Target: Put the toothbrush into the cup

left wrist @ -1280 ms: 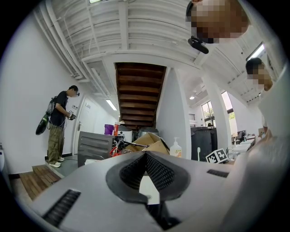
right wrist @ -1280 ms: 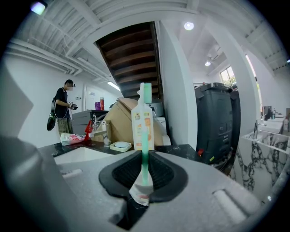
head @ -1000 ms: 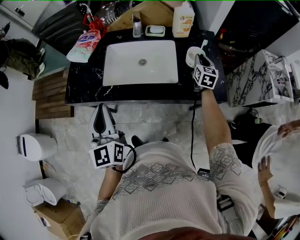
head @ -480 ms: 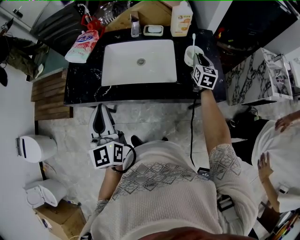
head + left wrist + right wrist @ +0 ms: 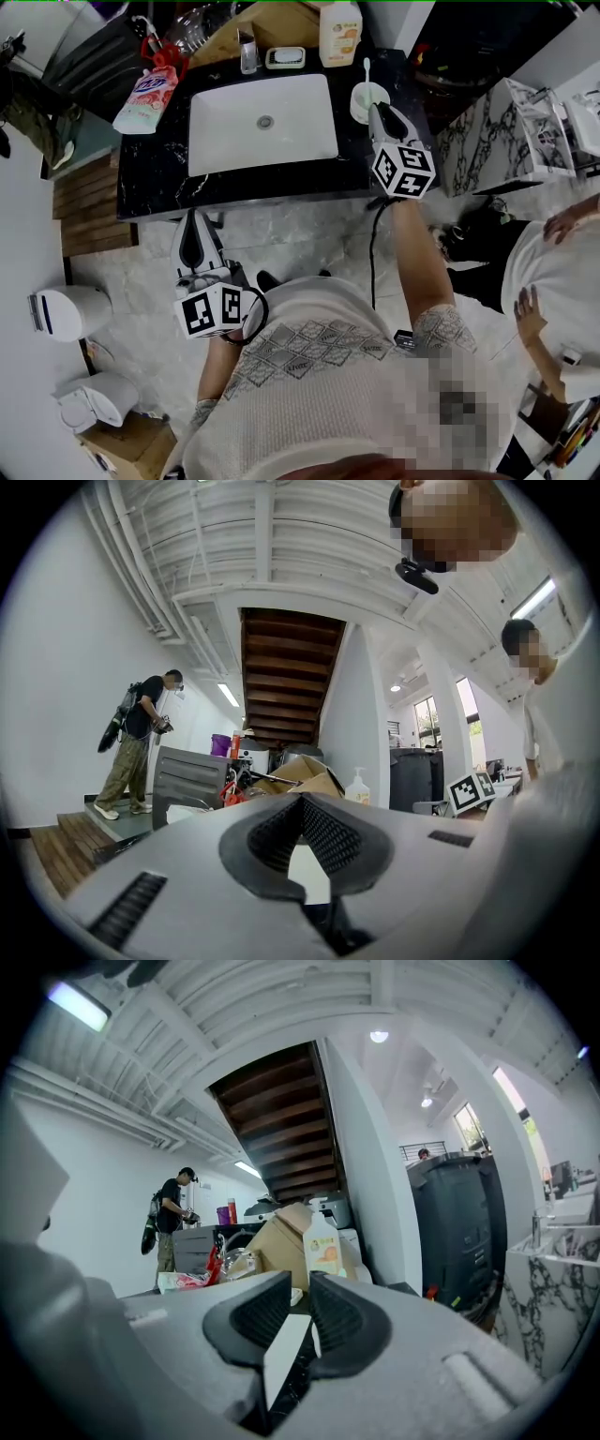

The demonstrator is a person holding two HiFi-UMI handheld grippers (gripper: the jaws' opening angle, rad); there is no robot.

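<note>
A pale marble floor spreads below a black veined counter that holds a white sink. A soap bottle stands at the counter's back edge. The cup sits on the counter right of the sink, and the toothbrush stands upright in it. The right gripper hovers just beside the cup, jaws a narrow slit apart and empty. The left gripper hangs over the floor, pads pressed together on nothing.
</note>
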